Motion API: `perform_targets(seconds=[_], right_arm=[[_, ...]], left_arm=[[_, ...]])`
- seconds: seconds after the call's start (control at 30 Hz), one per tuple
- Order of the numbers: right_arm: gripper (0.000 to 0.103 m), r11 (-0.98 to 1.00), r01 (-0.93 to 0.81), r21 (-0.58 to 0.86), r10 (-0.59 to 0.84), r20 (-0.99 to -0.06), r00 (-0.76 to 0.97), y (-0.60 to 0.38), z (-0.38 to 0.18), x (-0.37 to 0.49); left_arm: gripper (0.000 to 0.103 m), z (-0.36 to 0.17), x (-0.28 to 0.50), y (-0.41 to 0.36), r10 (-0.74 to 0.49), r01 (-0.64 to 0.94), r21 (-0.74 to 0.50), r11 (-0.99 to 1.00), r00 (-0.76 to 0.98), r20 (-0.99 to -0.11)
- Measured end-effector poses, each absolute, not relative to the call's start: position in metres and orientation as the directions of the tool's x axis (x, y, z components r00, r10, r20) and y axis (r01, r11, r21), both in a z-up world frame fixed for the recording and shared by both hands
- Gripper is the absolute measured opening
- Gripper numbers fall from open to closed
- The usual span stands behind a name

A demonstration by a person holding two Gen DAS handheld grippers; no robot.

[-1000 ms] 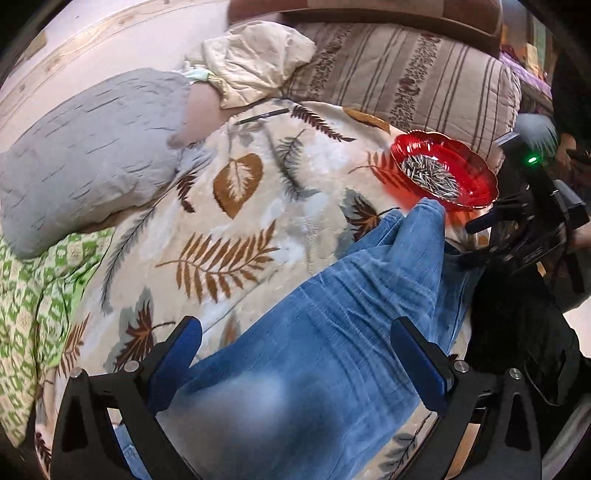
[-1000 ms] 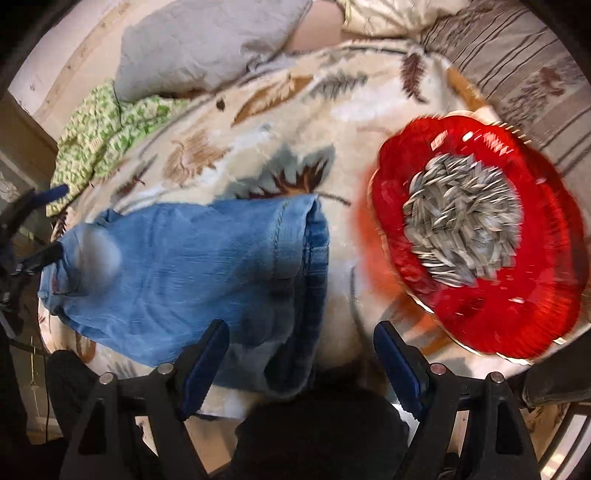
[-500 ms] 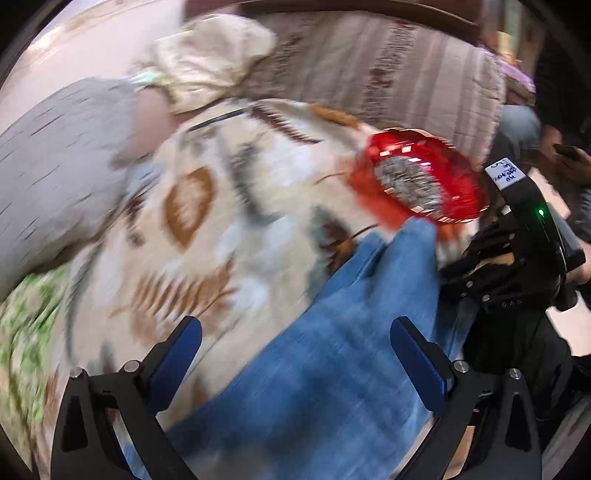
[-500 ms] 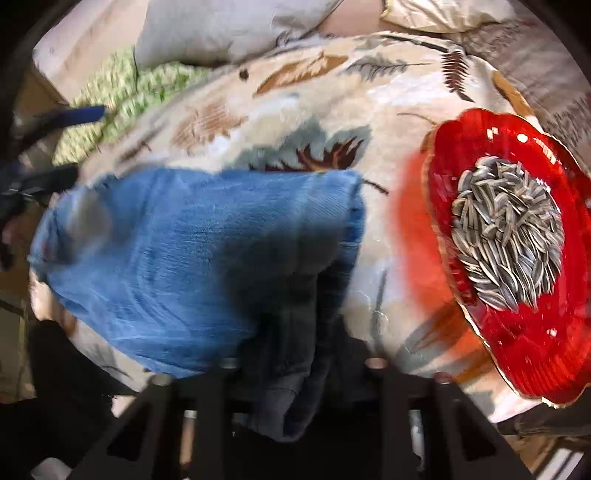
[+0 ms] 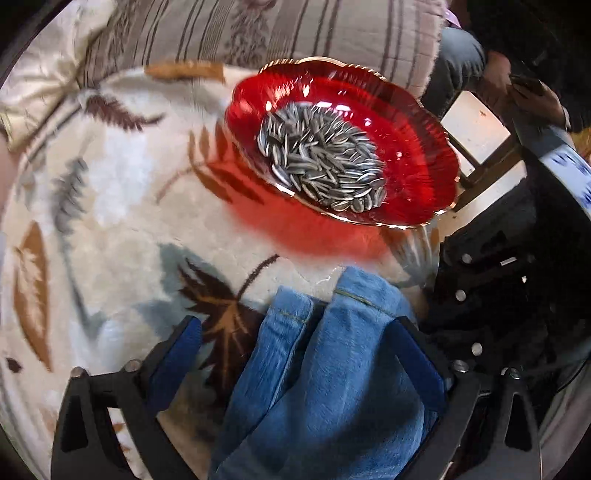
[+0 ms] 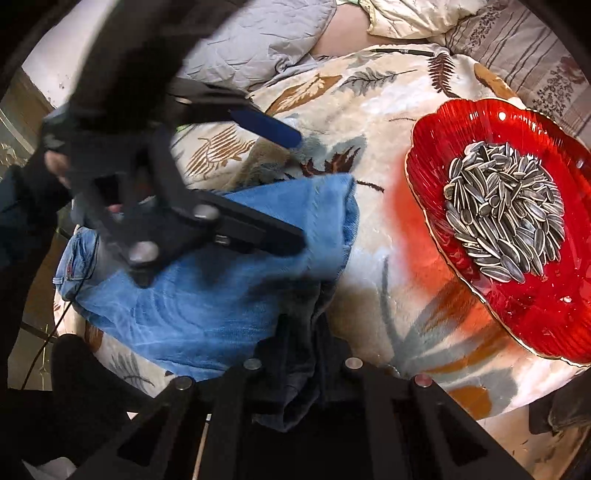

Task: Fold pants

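Note:
Blue jeans (image 6: 207, 295) lie folded on a leaf-patterned blanket (image 6: 354, 110). In the left wrist view the two leg cuffs (image 5: 332, 325) lie between the fingers of my left gripper (image 5: 299, 354), which is open just over them. In the right wrist view my right gripper (image 6: 303, 354) is shut on the near edge of the jeans at the hem end. My left gripper also shows in the right wrist view (image 6: 295, 192), open, with one finger above the cuffs and one resting on the denim.
A red glass dish of sunflower seeds (image 5: 343, 147) sits on the blanket just beyond the cuffs, also in the right wrist view (image 6: 509, 221). A striped cushion (image 5: 280, 29) and a grey pillow (image 6: 258, 40) lie behind. A seated person (image 5: 517, 74) is at right.
My left gripper has moved along the jeans from the wide part to the leg cuffs near the red dish. My right gripper has closed on the jeans' near edge.

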State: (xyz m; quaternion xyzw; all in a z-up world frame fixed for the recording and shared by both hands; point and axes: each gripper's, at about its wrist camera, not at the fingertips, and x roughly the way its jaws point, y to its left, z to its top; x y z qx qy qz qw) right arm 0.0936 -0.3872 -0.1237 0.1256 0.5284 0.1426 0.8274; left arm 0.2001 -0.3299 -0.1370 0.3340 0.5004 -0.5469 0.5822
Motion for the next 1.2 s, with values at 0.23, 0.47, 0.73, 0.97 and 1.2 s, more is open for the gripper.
perform_targets(seconds=[0.23, 0.47, 0.73, 0.97, 1.2], right_arm=[[0.013, 0.923, -0.090, 0.373, 0.377, -0.835, 0.401, -0.393, -0.129, 0.097], [0.053, 0.922, -0.045, 0.383, 0.368, -0.838, 0.402, -0.401, -0.129, 0.096], [0.014, 0.878, -0.200, 0.434, 0.477, -0.775, 0.414, -0.385, -0.115, 0.098], [0.010, 0.885, -0.271, 0.379, 0.466, -0.734, 0.494, -0.349, -0.057, 0.086], [0.011, 0.819, -0.390, 0.421, 0.571, -0.662, 0.485, -0.244, -0.039, 0.094]], left_arm=[[0.009, -0.131, 0.195, -0.325, -0.297, 0.968, -0.166, 0.189, -0.105, -0.949], [0.009, -0.074, 0.173, -0.287, -0.440, 0.983, -0.132, 0.125, -0.064, -0.896], [0.009, -0.049, 0.172, -0.258, -0.490, 0.984, -0.080, 0.156, 0.007, -0.872], [0.009, -0.024, 0.172, -0.217, -0.475, 0.970, 0.033, 0.239, 0.147, -0.868], [0.019, -0.039, 0.178, -0.130, -0.321, 0.882, 0.151, 0.445, 0.315, -0.893]])
